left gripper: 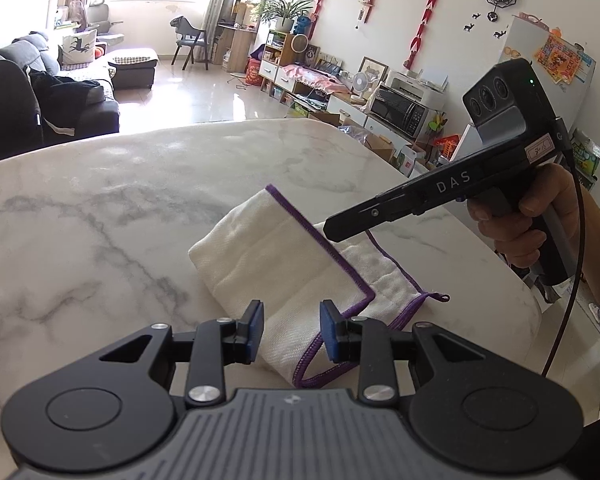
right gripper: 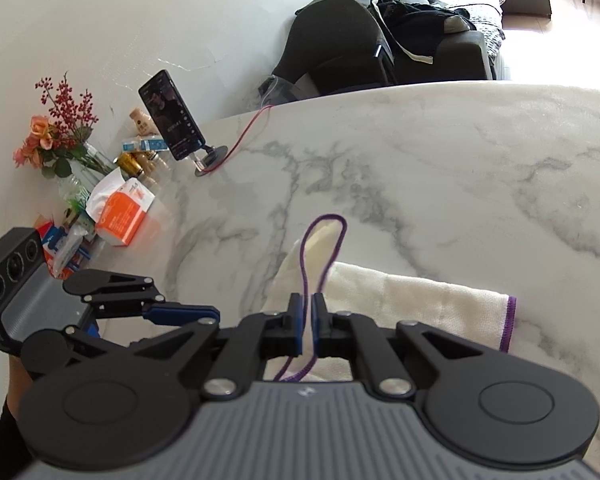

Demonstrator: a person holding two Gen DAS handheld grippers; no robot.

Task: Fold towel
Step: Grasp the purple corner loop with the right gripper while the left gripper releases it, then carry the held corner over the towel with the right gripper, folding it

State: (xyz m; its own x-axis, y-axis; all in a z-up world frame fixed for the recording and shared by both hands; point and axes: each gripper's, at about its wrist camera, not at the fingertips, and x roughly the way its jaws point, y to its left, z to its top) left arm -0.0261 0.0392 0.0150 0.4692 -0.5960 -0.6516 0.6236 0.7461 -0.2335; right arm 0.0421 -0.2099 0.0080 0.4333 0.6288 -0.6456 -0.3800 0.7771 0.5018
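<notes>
Two grippers work over one towel (left gripper: 284, 256) on the marble table (left gripper: 100, 208). At the left, the left gripper (left gripper: 291, 331) hangs just above the near end of the towel. Its fingers are apart and nothing is between the blue pads (left gripper: 256, 330); the cloth shows through the gap. In the middle, the towel lies near the table's near edge, white with a purple hem. It is already doubled at least once: an upper layer with its own hem lies over a lower layer, and the lower layer sticks out on the right side, where a small loop (left gripper: 440, 297) also shows. The edges do not match well and one corner is lifted. At the right, the right gripper (right gripper: 306, 326) has its fingers nearly closed on a raised part of the purple hem (right gripper: 332, 240), which stands up in a loop in front of it. A hand (left gripper: 540, 216) holds this tool.

I judge the fold to be partly made. What is left, as far as I can see, is to lay the held edge down and line up the layers. Whether one more fold is wanted, I cannot tell.
</notes>
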